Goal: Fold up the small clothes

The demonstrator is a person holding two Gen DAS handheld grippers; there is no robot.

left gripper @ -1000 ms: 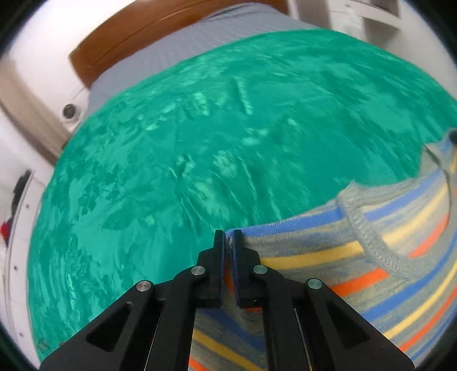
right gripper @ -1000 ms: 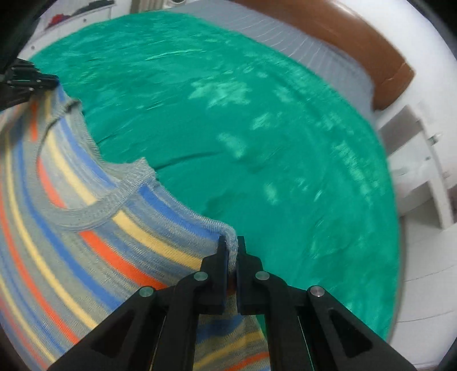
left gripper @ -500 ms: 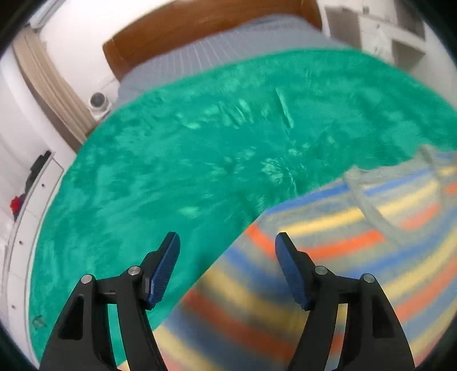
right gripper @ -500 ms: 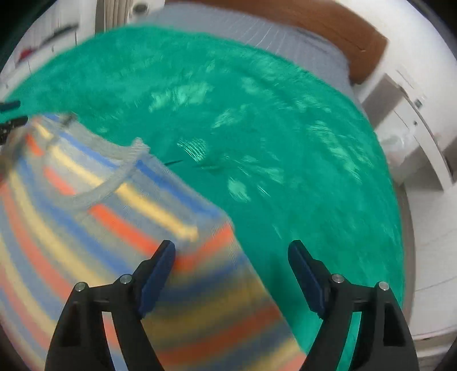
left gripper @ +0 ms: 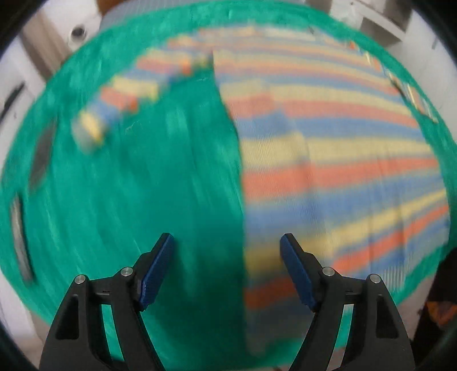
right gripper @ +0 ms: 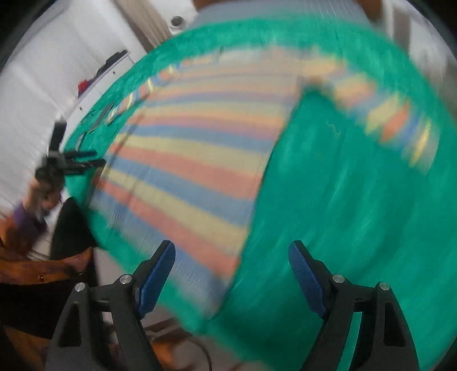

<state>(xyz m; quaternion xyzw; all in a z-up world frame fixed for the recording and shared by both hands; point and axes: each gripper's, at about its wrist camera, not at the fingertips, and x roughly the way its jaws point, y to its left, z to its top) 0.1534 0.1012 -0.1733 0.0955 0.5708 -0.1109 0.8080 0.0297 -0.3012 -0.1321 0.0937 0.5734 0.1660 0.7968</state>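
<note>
Both grippers have let go of the striped sweater and pulled back since a second ago, when each was pinched on a shoulder of it; now the whole garment lies in view. Nearest in the left wrist view, the left gripper [left gripper: 227, 256] has its blue-padded fingers [left gripper: 297, 271] spread wide with nothing between them, hanging over the sweater's side edge. The striped sweater [left gripper: 328, 159] lies flat on the green blanket [left gripper: 142, 185], its body filling the frame from 5 o'clock up to 1 o'clock, and one sleeve [left gripper: 120, 97] stretches out toward 10 o'clock. Everything is blurred by motion.

In the right wrist view, the right gripper [right gripper: 232, 264] is likewise spread and empty, above the other side edge of the striped sweater [right gripper: 194, 159], whose body runs toward 10 o'clock. A sleeve [right gripper: 385, 114] reaches out at 2 o'clock over the green blanket [right gripper: 342, 214]. At 9 o'clock, the left gripper [right gripper: 85, 159] shows small and blurred off the sweater's far side. Farthest off, grey bedding [right gripper: 271, 14] lies beyond the blanket at 12 o'clock.
</note>
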